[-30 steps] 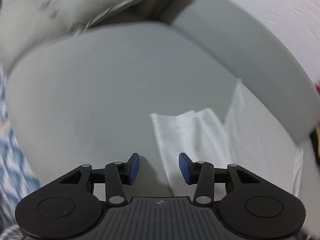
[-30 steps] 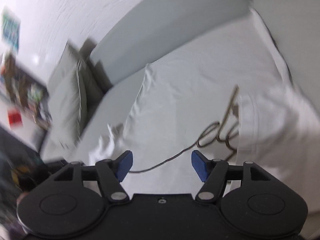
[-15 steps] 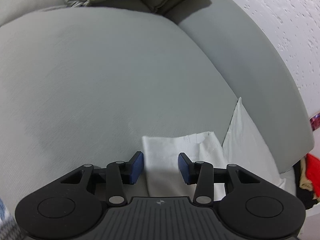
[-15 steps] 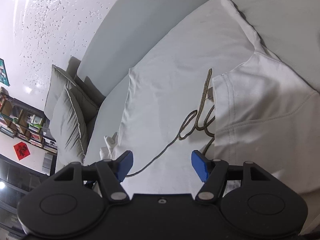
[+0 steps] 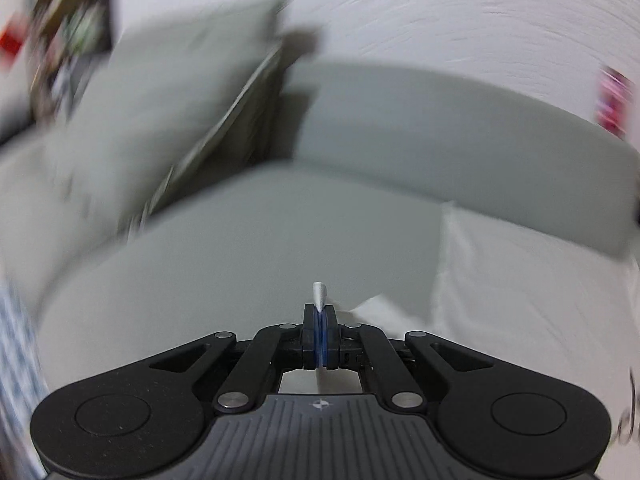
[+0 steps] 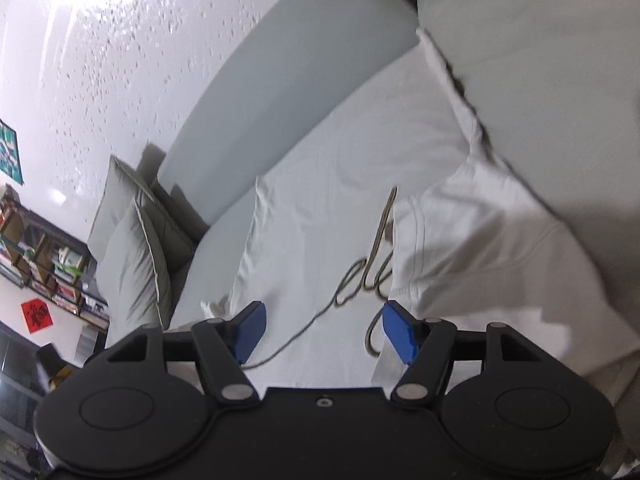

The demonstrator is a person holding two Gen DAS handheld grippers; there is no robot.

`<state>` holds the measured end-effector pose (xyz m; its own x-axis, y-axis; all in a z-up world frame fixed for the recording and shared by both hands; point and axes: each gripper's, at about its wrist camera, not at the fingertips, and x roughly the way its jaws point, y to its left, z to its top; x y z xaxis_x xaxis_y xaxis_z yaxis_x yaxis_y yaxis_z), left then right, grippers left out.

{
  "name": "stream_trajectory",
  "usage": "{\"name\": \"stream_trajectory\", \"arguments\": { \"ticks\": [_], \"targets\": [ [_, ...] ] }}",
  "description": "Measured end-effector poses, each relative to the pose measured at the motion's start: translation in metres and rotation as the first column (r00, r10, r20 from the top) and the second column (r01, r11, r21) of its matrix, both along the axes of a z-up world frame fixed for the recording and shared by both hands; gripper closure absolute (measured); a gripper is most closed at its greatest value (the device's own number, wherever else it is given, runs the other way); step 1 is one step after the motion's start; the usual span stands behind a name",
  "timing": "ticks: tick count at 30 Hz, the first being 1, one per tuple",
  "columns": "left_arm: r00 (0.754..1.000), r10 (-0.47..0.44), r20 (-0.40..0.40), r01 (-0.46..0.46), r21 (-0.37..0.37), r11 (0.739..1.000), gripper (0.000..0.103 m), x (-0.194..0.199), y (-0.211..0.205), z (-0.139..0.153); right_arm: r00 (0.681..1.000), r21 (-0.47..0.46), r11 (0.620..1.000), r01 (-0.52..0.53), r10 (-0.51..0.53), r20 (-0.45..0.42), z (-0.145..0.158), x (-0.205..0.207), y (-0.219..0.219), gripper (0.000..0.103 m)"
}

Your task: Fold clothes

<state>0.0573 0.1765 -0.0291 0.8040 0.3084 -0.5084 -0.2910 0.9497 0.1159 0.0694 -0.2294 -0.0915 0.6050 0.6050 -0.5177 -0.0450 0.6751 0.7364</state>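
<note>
Grey sofa (image 6: 280, 92), speckled white wall (image 6: 100, 60)

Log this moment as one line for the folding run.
step: folding white T-shirt on sofa | left tool: shut on shirt corner | right tool: open, over shirt, holding nothing | right sleeve folded in

Left gripper (image 5: 320, 320): blue pads pressed together, pinching a small tab of white fabric that pokes up between the tips. White shirt (image 5: 520, 292) spreads to the right over the grey sofa seat (image 5: 260, 248). Grey cushion (image 5: 160, 120) upper left, heavily blurred. Backrest (image 5: 440, 128) below a white wall (image 5: 440, 12).
</note>
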Motion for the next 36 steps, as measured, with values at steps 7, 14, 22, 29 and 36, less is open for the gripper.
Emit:
{"name": "stream_trajectory", "arguments": {
  "ticks": [7,14,22,29,36],
  "targets": [
    [0.937,-0.342,-0.070,0.343,0.369,0.864,0.102,-0.029,-0.124,-0.022,1.000,0.001,1.000,0.019,-0.019,0.019,0.004,0.000,-0.003,0.039],
    [0.806,-0.454,-0.380,0.543,0.172,0.822,0.085,-0.063,-0.132,-0.055,0.999,-0.008,0.999,0.041,-0.041,0.022,0.007,-0.001,-0.013,0.039],
    [0.949,-0.225,-0.222,0.161,-0.274,0.948,0.063,-0.051,-0.004,0.006,0.998,0.042,0.997,0.057,-0.058,0.015,0.009,0.001,-0.021,0.037],
    [0.925,-0.177,-0.337,-0.069,-0.606,0.792,0.064,-0.021,0.048,-0.038,0.999,0.012,0.999,0.032,-0.032,0.002,0.004,0.001,-0.011,0.037],
    [0.926,-0.202,-0.320,-0.067,-0.663,0.746,0.061,-0.009,0.044,-0.048,0.999,-0.007,0.999,0.032,-0.032,-0.001,0.003,-0.002,-0.016,0.037]
  ]
}}
